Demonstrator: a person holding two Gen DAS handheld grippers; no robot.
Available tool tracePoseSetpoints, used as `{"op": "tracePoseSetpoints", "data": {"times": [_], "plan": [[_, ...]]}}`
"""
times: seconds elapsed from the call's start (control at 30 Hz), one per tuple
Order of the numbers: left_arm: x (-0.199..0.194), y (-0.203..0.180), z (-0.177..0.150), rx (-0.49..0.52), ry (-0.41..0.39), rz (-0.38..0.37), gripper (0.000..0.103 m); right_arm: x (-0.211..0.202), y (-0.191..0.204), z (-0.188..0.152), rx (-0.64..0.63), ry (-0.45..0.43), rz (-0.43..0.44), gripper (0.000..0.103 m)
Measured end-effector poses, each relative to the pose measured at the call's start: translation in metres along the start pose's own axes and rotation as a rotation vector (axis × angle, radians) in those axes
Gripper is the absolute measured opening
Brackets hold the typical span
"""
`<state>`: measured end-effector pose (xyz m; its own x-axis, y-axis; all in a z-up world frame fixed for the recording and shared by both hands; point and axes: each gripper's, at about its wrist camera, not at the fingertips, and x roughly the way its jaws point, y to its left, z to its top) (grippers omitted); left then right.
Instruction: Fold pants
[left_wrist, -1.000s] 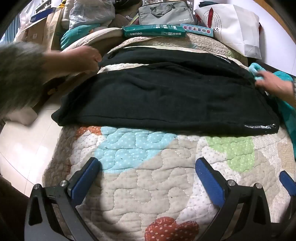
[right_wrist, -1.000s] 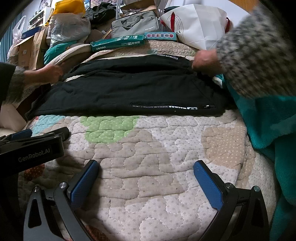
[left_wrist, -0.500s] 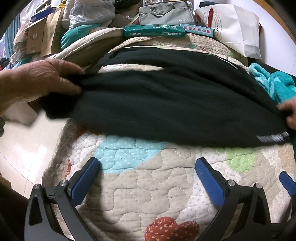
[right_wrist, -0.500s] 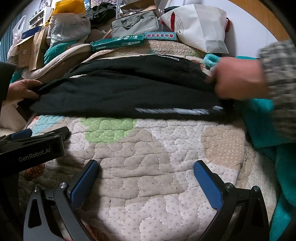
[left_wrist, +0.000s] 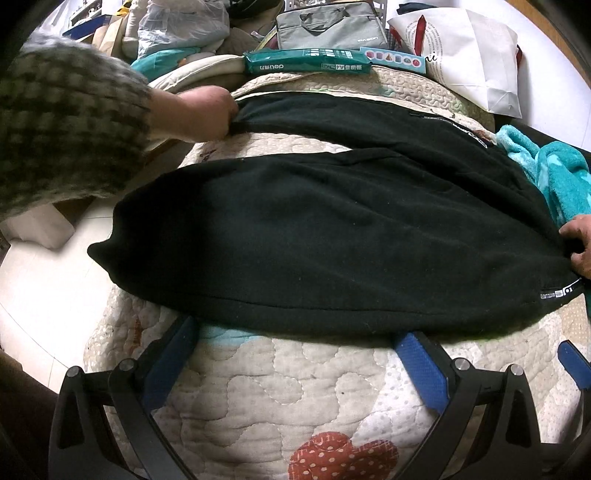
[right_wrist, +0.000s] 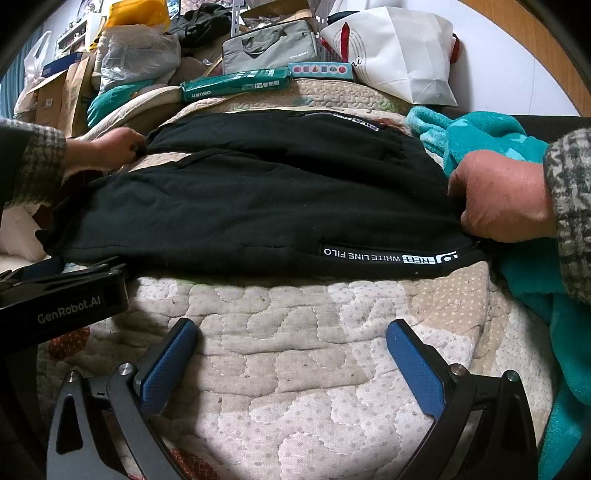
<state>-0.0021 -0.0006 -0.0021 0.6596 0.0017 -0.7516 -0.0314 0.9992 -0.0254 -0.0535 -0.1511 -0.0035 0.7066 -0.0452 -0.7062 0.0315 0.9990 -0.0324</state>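
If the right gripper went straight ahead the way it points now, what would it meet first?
Likely the near hem of the black pants, beyond bare quilt. The right gripper is open and empty; how high it sits above the quilt is unclear.

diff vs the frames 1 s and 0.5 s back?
The black pants were pulled toward the cameras; the near leg now reaches the left gripper. The left hand let go of the near leg's end and now grips the far leg's. The right hand still holds the waist. Both grippers stayed open, resting on the quilt.

Matt black fleece pants (left_wrist: 332, 236) on stitched cotton quilt (left_wrist: 295, 387)
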Motion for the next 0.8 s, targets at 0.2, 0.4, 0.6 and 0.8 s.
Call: {"op": "tracePoseSetpoints", "data": {"times": [0.2,0.4,0.6,0.8], "plan": [[0.0,0.0,0.001,0.0,0.004,-0.001,0.103,0.0,0.0,0.0,-0.001,-0.001,0.0,0.103],[0.0,0.0,0.001,0.0,0.005,-0.001,0.103,0.0,0.0,0.0,-0.002,-0.004,0.0,0.103],[0.0,0.001,0.001,0.0,0.008,-0.002,0.103,-0.003,0.009,0.0,-0.052,-0.021,-0.066,0.103],[0.0,-0.001,0.002,0.003,0.01,0.003,0.103,-0.007,0.022,0.0,-0.114,-0.047,-0.152,0.103]]}}
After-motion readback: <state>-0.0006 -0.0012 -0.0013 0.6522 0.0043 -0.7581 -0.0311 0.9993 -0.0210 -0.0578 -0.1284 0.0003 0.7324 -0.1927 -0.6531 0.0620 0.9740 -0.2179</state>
